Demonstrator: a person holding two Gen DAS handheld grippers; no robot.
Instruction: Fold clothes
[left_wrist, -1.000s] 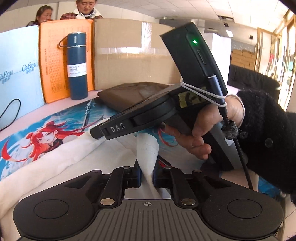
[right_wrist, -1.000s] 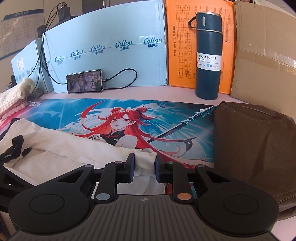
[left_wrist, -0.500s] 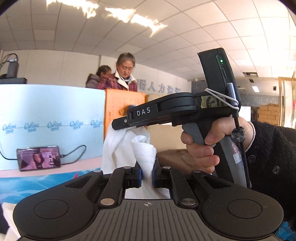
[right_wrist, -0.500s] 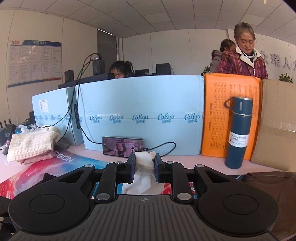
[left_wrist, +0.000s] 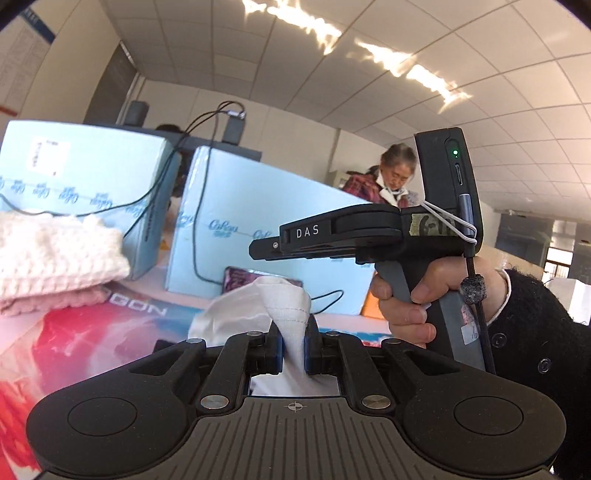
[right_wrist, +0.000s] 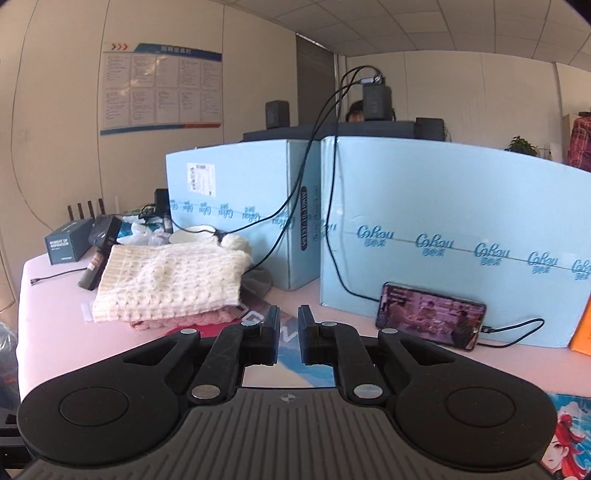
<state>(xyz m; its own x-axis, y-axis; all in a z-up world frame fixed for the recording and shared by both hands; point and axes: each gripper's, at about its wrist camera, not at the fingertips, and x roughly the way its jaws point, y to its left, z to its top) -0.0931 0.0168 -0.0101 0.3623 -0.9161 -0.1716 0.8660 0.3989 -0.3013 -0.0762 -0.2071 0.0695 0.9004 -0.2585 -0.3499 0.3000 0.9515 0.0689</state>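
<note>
Left fingers (left_wrist: 275, 347) pinch one white garment (left_wrist: 284, 306); right gripper (right_wrist: 288, 334) empty.

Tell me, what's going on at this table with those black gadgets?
A person is folding clothes with a hand-held gripper in each hand. The left hand-held gripper is clamped on a bunched fold of white cloth, lifted off the table. The right hand-held gripper holds nothing; its jaws stand slightly apart above the picture mat. A folded cream knit sweater already lies on a pink one at the side.
</note>
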